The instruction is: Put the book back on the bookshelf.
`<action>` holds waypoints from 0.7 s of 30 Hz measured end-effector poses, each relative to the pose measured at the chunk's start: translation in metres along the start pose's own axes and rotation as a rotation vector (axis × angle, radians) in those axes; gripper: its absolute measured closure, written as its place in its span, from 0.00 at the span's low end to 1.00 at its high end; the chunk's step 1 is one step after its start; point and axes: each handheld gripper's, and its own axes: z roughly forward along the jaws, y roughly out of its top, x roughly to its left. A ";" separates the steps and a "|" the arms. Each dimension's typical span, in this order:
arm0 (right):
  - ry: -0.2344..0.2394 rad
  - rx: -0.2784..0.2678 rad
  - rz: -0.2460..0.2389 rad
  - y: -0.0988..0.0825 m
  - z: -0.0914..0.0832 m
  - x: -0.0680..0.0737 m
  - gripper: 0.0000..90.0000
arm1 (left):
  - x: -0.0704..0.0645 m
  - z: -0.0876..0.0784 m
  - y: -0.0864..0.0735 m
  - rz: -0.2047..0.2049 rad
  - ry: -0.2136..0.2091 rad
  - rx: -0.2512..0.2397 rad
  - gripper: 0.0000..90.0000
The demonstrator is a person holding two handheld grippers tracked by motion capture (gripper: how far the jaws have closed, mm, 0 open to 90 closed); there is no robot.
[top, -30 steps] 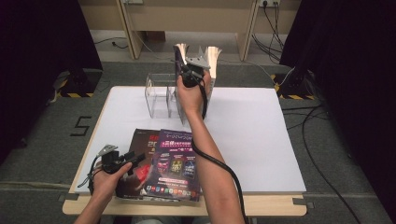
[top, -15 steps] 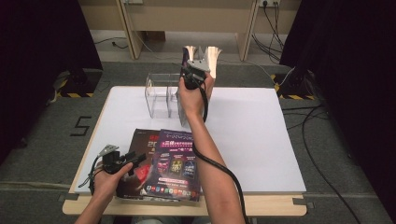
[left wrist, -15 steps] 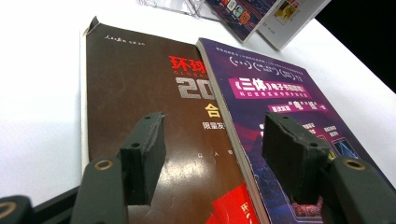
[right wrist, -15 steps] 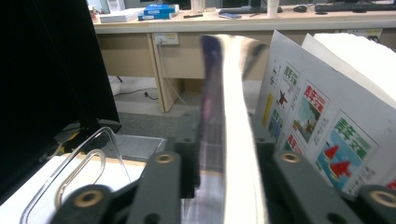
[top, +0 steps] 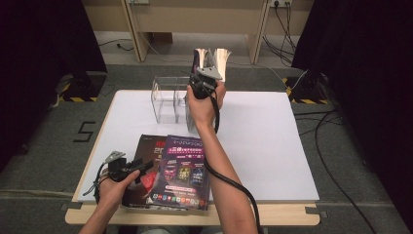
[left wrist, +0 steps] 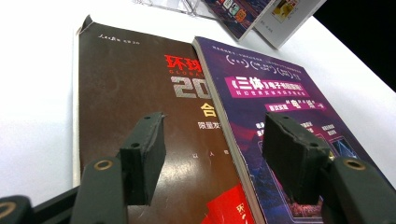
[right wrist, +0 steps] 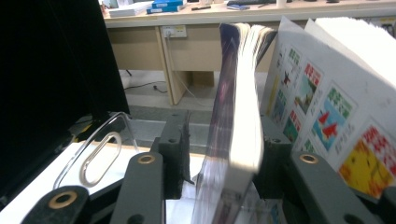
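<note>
— Nearest? Left gripper (left wrist: 219, 163) gaping above brown book (left wrist: 140, 107) and purple book (left wrist: 289, 116), flat, side by side.

— Farther? Right gripper (right wrist: 224, 149) just loosened around upright purple magazine (right wrist: 233, 116) in clear rack (top: 168, 100); page edges visible from right gripper view.

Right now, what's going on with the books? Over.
Right gripper jaws just opening, upright magazine between them in clear rack. Left gripper open over brown book. Nothing blocking.

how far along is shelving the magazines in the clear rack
Done: two magazines stand in the clear rack. In hand: the right gripper has just been opening around the purple one. Left: the brown magazine and purple magazine lie flat by the open left gripper.
</note>
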 end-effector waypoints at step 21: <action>0.023 0.016 -0.019 -0.019 -0.019 -0.005 0.68 | -0.003 0.000 0.000 0.009 -0.007 -0.002 0.43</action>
